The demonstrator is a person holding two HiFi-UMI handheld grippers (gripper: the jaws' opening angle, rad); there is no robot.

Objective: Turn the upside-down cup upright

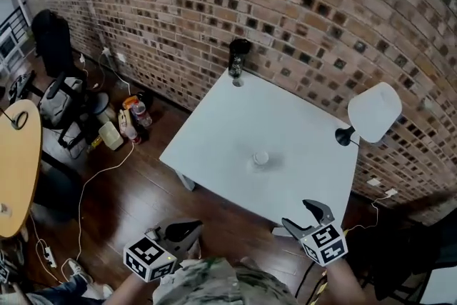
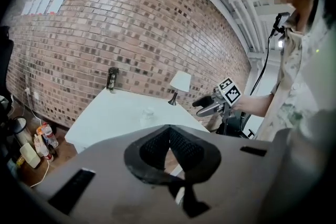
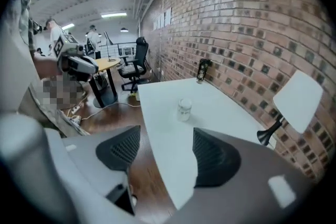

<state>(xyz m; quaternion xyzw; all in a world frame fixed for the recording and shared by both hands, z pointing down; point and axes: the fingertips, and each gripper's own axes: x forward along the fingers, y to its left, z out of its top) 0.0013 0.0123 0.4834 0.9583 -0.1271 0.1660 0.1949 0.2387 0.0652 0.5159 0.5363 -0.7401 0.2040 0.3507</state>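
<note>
White counter (image 1: pixel 300 118), smooth and matte, squared corners, far side pushed up to a rough brick wall (image 1: pixel 307 3). Small clear cup (image 1: pixel 260 158) near the middle of it, standing alone with bare top all round. Too small to tell rim-up from rim-down, and no way of reading any contents either.

Dark bottle (image 1: pixel 236 57) at the far corner by the bricks. Lamp (image 1: pixel 372 113) on the right edge, black foot and a white angular shade. Both well apart from the cup, so loads of open surface between.

Left gripper (image 2: pixel 169 136) held low over the dark wood floor (image 1: pixel 143 196), short of the near edge of the counter. Ribbed black jaws pressed together at the tips, nothing between them.

Right gripper (image 3: pixel 160 150) up by the near right corner, jaws spread wide. Only the counter edge and floor showing in the gap, cup well ahead and untouched.

Left of the counter pretty cluttered: bags, bottles and trailing cables along the wall, plus a rounded yellow table (image 1: pixel 18 161) at the far left.
</note>
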